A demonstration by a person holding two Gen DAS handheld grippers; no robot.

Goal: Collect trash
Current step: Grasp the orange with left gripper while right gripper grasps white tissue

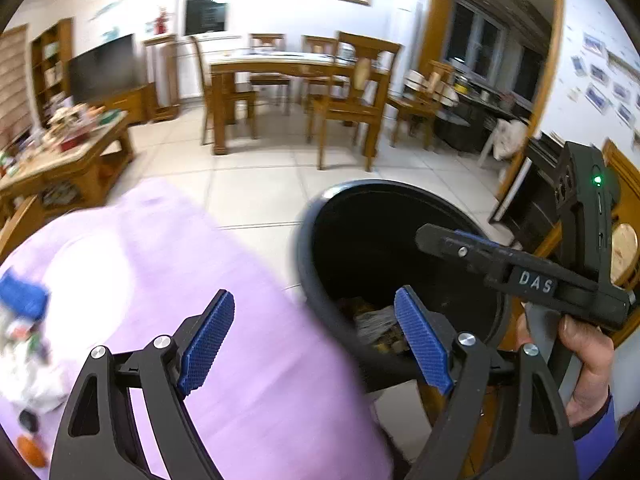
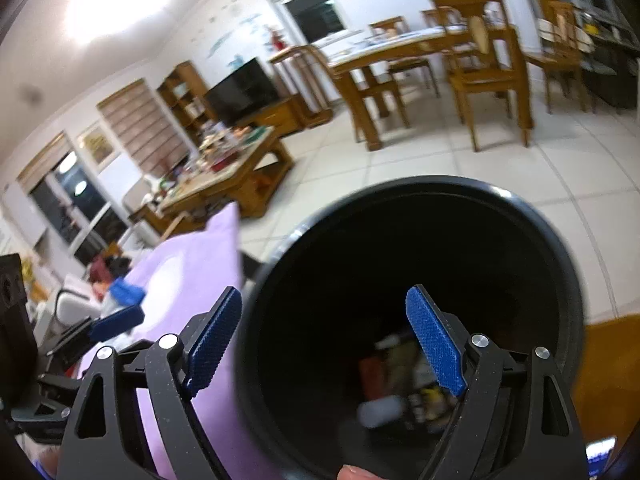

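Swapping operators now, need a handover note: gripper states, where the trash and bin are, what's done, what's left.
Left hand-held gripper: open, empty, over the edge between purple cloth and bin.
Right hand-held gripper: open, empty, over the bin mouth.
Done: some trash lies in the bin bottom.
Left: litter remains at the cloth's left edge, blurred: white wrappers, something blue, something orange. Collect it and drop it in the bin.
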